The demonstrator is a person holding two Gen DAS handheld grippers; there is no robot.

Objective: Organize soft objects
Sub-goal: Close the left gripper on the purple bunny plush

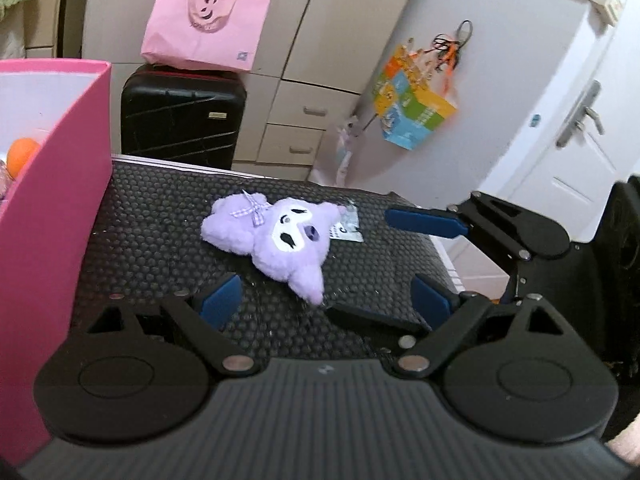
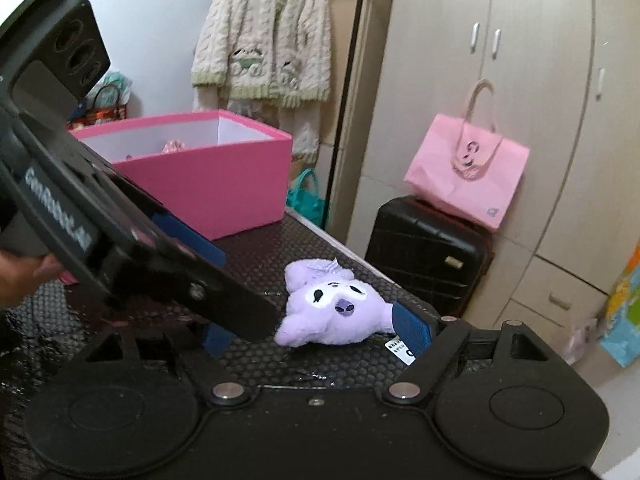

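Note:
A purple plush toy (image 1: pixel 276 232) with a white face and a checked bow lies on the black bumpy mat (image 1: pixel 160 232), a paper tag beside it. My left gripper (image 1: pixel 324 300) is open just short of it, one ear tip between the blue pads. My right gripper (image 2: pixel 316 332) is open and reaches in from the right; it also shows in the left wrist view (image 1: pixel 424 256). In the right wrist view the plush (image 2: pixel 332 312) lies between its pads. The pink box (image 1: pixel 60 208) stands at the left with an orange ball (image 1: pixel 22 154) inside.
A black suitcase (image 1: pixel 180 116) with a pink bag (image 1: pixel 208 20) on top stands behind the table by the wardrobe. A colourful bag (image 1: pixel 412 108) hangs on the white wall. The table's right edge (image 1: pixel 444 256) is close to the right gripper.

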